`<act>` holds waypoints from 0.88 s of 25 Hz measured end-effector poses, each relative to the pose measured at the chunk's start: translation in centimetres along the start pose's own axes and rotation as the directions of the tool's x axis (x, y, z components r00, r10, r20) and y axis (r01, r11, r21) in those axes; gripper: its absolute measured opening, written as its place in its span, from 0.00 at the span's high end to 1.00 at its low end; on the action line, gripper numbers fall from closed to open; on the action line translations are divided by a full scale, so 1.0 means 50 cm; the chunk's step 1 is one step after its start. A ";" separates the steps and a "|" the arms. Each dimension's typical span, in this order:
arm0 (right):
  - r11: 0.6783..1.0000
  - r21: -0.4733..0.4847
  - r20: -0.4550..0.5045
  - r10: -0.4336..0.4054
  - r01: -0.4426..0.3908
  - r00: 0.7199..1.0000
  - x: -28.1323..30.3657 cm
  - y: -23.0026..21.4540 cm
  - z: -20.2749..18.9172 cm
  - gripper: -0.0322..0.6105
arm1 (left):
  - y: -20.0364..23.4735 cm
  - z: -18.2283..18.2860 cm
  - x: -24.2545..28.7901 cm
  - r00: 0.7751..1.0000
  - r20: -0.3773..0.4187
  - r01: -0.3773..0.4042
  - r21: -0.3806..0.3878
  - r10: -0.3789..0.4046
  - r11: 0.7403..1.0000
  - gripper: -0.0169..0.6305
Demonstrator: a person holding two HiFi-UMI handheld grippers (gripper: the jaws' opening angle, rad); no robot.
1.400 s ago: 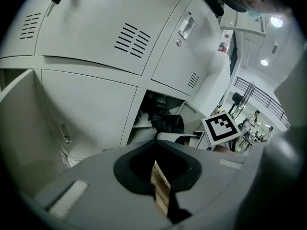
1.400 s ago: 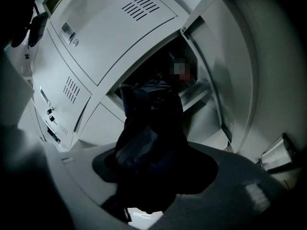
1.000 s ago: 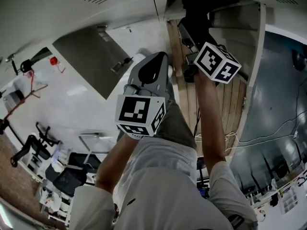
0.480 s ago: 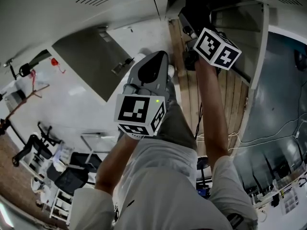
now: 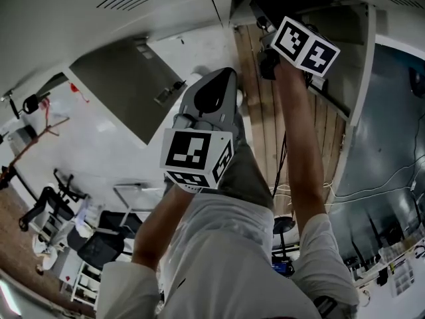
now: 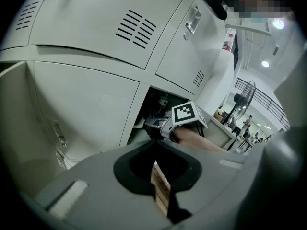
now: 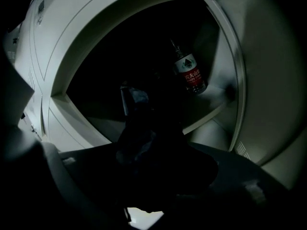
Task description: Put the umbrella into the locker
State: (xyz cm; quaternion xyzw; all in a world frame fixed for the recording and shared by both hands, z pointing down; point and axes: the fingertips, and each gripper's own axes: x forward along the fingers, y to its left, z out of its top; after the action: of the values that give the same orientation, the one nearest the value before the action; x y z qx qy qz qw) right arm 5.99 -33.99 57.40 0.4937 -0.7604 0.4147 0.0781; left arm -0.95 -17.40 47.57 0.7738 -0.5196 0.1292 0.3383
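Because the umbrella has to end up inside, I have the right tool (image 6: 152, 127) pushed nose-first into the open compartment of the locker (image 7: 225, 56). Its jaws stand wide only because they are clamped round the dark folded umbrella (image 7: 136, 128), which fills the gap between them. The umbrella's far end looks to be past the front edge of the compartment floor, but in the gloom of the right gripper view I cannot tell whether it touches that floor yet. I hold it lengthwise, pointing into the opening, since I judge that is the way it clears the door frame on either side. A water bottle (image 7: 191, 73) with a red label stands near the right rear corner of the compartment. For that reason the umbrella is aimed at the left and middle of the floor, well apart from the bottle, so a release should not knock it over. The left tool (image 6: 155, 142) has its jaws pressed together on nothing. It hangs outside and below the opening, which I take to be deliberate, because it has no job here and would only block the doorway. What remains, by my reading, is to set the umbrella down on the compartment floor and let go.
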 end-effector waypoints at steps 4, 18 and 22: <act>1.000 -0.019 -0.001 -0.004 0.004 1.000 0.025 -0.008 0.017 0.54 | 0.004 -0.001 0.003 1.000 -0.004 -0.002 0.000 0.002 1.000 0.95; 0.998 -0.051 -0.028 -0.046 0.044 0.999 0.100 -0.056 0.047 0.54 | 0.021 0.007 0.008 1.000 -0.021 -0.013 0.011 0.014 1.000 0.95; 0.998 -0.052 -0.031 -0.023 0.021 0.999 0.104 -0.058 0.048 0.53 | 0.024 0.003 0.014 1.000 -0.029 -0.012 0.007 0.012 1.000 0.95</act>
State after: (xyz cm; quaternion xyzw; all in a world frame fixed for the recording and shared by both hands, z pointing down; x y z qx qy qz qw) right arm 6.44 -39.76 60.19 0.4934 -0.7639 0.4019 0.1072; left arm -1.72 -18.26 48.31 0.7699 -0.5190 0.1443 0.3422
